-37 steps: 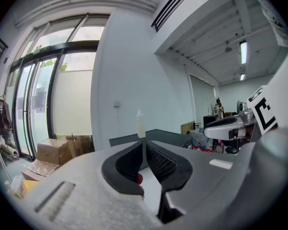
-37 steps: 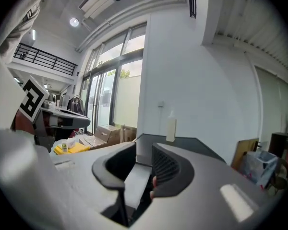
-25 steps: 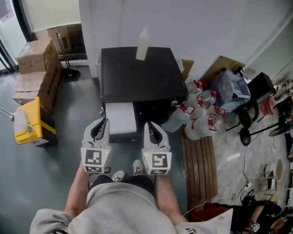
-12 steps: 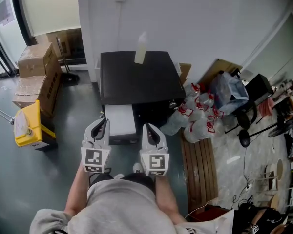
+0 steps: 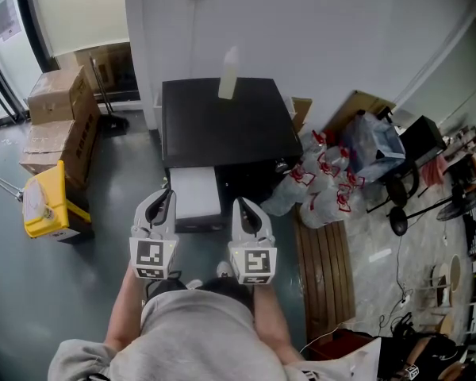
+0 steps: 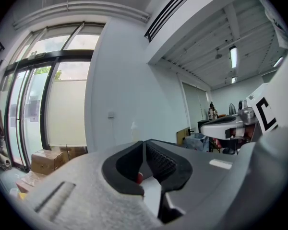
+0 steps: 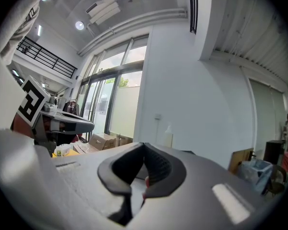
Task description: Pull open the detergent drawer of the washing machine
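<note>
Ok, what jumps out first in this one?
A black washer stands against the wall with a white bottle at its back edge. In front of it the left gripper and right gripper are level, side by side, both shut and empty. A yellow box sits on the floor at left.

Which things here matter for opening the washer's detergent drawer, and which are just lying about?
For the job: washing machine, white drawer, left tongs, right tongs.
Lying about: bottle, cardboard boxes, yellow container, plastic bags.
</note>
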`<state>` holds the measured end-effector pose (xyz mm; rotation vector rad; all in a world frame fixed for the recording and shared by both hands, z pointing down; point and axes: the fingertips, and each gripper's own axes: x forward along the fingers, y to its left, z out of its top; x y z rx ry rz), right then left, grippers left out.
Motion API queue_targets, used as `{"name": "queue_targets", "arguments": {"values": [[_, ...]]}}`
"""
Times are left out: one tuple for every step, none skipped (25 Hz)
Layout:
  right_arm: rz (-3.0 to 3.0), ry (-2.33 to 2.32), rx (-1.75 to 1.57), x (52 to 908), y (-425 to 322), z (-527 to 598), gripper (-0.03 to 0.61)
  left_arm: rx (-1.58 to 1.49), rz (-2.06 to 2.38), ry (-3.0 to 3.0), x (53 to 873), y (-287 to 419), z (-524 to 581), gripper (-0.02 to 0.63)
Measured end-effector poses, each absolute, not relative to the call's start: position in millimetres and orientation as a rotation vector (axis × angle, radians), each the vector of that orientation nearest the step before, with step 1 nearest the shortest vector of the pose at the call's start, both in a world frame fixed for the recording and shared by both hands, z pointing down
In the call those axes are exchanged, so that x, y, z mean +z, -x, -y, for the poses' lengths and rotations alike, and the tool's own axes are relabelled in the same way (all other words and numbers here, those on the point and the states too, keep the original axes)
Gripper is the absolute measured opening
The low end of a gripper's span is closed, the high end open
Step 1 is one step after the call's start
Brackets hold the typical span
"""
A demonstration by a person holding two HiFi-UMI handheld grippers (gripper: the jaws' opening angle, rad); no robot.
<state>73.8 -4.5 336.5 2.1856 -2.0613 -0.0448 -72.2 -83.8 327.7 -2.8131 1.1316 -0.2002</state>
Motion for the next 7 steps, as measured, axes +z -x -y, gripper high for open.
{"name": "queue_targets", "arguments": {"values": [[2.062, -2.187, -0.043, 336.8, -74.1, 5.1, 0.005, -0.201, -1.13, 2.813, 327.7, 71.5, 84.4, 0.029], [2.063, -2.188, -0.041, 336.7, -74.8, 5.5, 0.005, -0.202, -1.129, 2.813, 327.6, 70.6, 84.7, 0.029], [2.062, -2.189, -0.04, 336.5, -75.7, 5.6, 0.005, -0.204, -1.128, 2.813, 327.5, 69.7, 84.6, 0.029], [2.062, -2.189, -0.04, 336.3, -76.6, 5.6, 0.006, -0.207, -1.125, 2.812, 327.5, 68.8, 84.2, 0.029], [2.062, -2.188, -0.041, 336.0, -77.3, 5.5, 0.005, -0.209, -1.122, 2.812, 327.6, 68.1, 83.8, 0.029], [2.062, -2.187, -0.043, 335.7, -77.8, 5.5, 0.005, -0.211, -1.119, 2.812, 327.7, 67.5, 83.3, 0.029], [2.062, -2.185, -0.044, 335.3, -78.2, 5.4, 0.005, -0.213, -1.116, 2.812, 327.7, 66.9, 82.9, 0.029]]}}
